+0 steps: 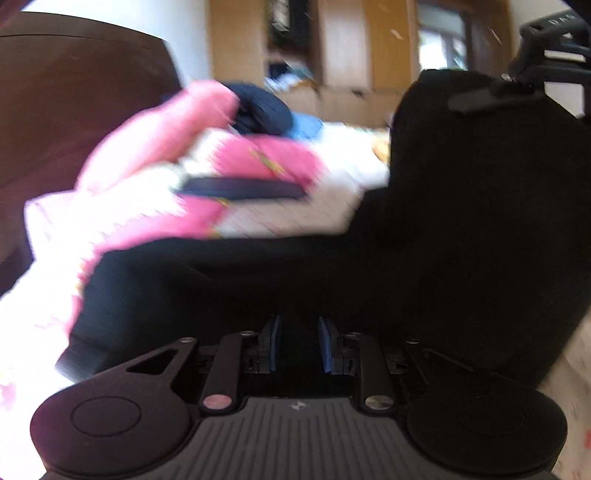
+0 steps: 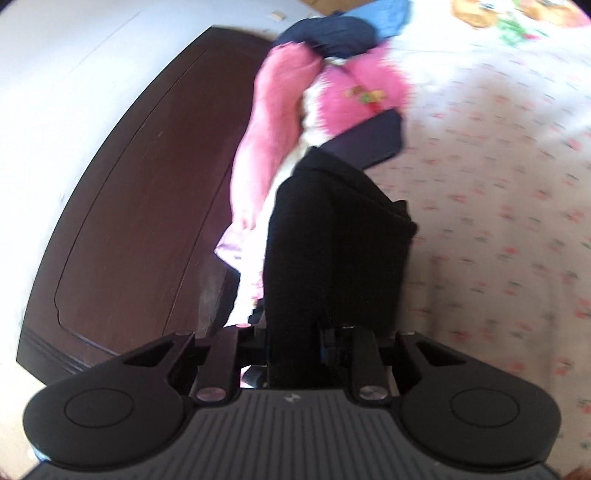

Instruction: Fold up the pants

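Pants: the black pants point(image 1: 369, 266) are draped across in front of the left gripper point(image 1: 298, 345) and rise at the right to the right gripper point(image 1: 491, 94), so they hang partly lifted above the bed point(image 2: 498, 221).
Left jaws: set a little apart with black cloth at the pads; both views are smeared, so I cannot tell whether they pinch it.
Right jaws: clenched on a thick band of the pants, which runs from between the fingers away over the bed.
Done: the cloth looks doubled lengthwise, probably one fold, though the blur makes that uncertain.
Left: laying the pants flat, folding them shorter and smoothing them.
Surface: a white sheet with small red flowers.
Nearby: a pink garment point(image 2: 266, 122) and a dark blue bundle point(image 2: 328, 33) just beyond the pants.
Room: a dark brown headboard point(image 2: 140, 192) against a pale wall; wooden cupboards point(image 1: 343, 44) behind.
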